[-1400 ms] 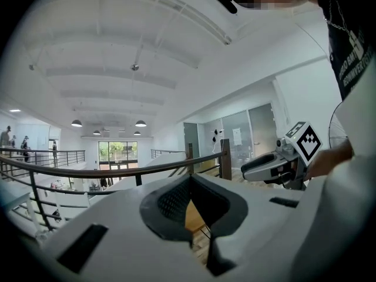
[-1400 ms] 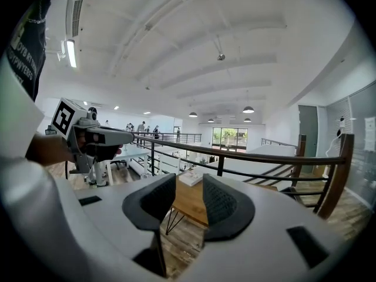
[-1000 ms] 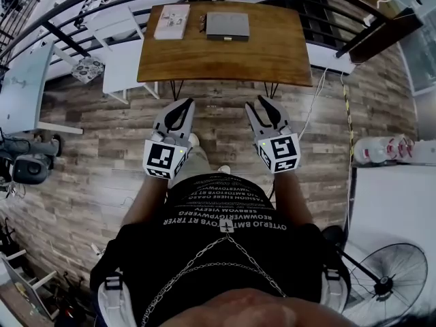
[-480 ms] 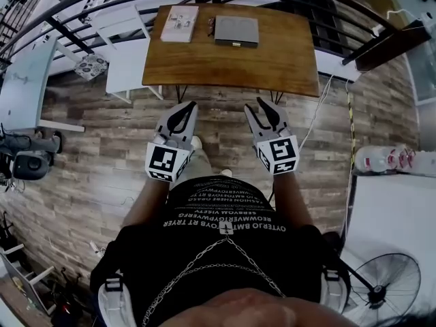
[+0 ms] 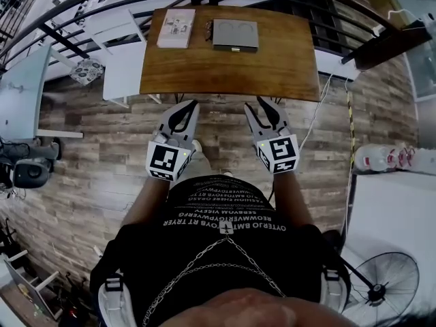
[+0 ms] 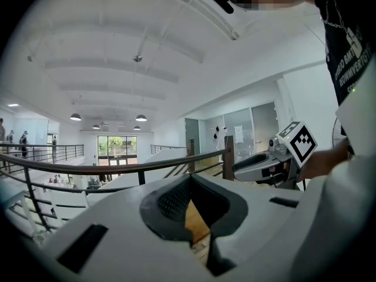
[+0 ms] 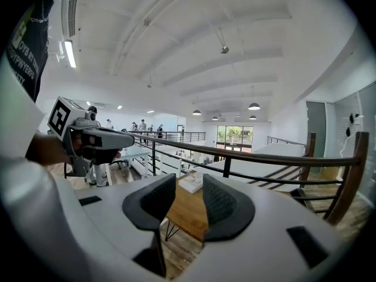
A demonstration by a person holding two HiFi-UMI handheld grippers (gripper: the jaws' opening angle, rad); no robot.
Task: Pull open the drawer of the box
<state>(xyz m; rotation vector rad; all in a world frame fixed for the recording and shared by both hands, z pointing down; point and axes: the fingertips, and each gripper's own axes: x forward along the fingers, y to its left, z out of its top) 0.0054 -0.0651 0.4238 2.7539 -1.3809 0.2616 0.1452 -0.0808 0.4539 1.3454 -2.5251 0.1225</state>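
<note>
Head view, box: a flat grey box (image 5: 235,35) lay on the far part of a wooden table (image 5: 225,70), just right of a white booklet (image 5: 176,27). Its drawer looked shut.
Head view, grippers: the left gripper (image 5: 182,109) and right gripper (image 5: 266,106) were held side by side over the plank floor. They were just short of the table's near edge and well apart from the box.
Left gripper view, jaws: released and parted, with only the table showing through the gap.
Right gripper view, jaws: released and parted, grasping nothing; the table and booklet lay beyond.
Progress: by my judgement the pull had not begun. Reaching the drawer front, gripping it and pulling were all left.
</note>
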